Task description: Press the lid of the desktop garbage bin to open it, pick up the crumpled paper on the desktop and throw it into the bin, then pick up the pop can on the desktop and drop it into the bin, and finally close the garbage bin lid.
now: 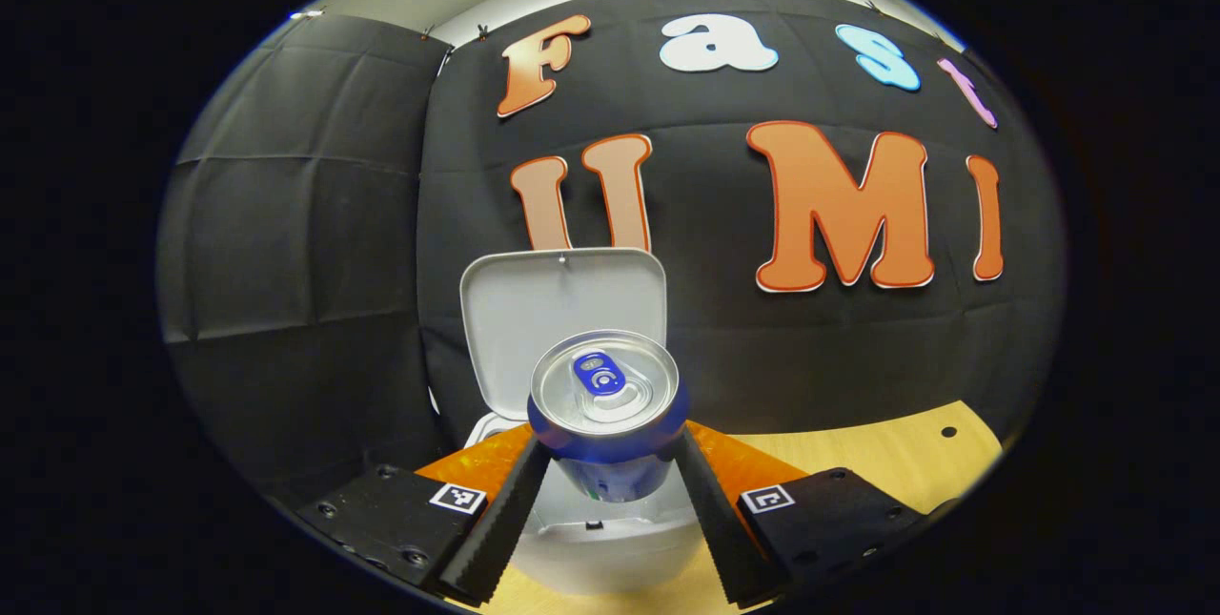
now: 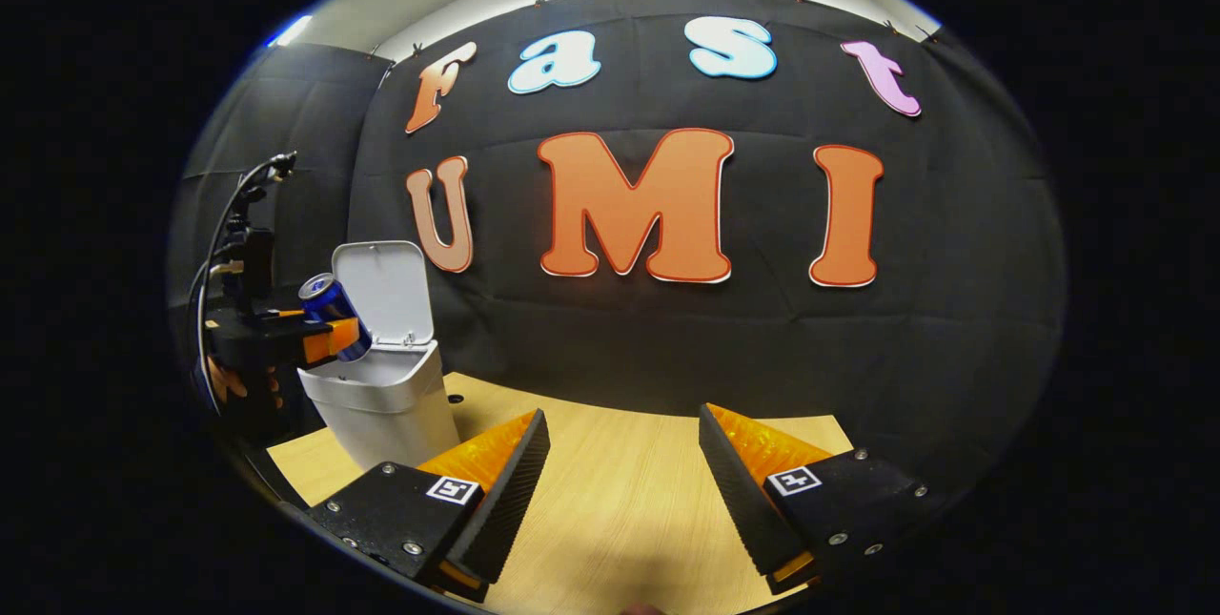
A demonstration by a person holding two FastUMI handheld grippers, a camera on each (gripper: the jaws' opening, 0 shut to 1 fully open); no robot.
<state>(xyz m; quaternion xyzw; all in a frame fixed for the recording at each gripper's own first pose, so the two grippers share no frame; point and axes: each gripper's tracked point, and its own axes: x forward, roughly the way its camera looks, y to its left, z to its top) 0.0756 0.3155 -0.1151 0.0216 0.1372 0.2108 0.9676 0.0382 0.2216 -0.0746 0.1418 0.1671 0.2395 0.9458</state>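
Black cloth backs a wooden counter (image 2: 610,501) where the white garbage bin (image 2: 386,405) stands, lid (image 2: 381,291) up. Left gripper (image 1: 610,477) clamps the blue pop can (image 1: 605,405) directly above the bin's mouth, axis tilted. Right gripper (image 2: 620,462), fingers wide and empty, sits well right of the bin.

In the left gripper view, the pop can (image 1: 604,415) sits between the two fingers of the left gripper (image 1: 607,462), directly above the opening of the garbage bin (image 1: 610,548). The bin lid (image 1: 562,310) stands upright behind the can, at the far side of the bin. In the right gripper view, the bin stands on the table (image 2: 620,510) at far left, and the right gripper (image 2: 624,448) hangs over the near table, well apart from it.
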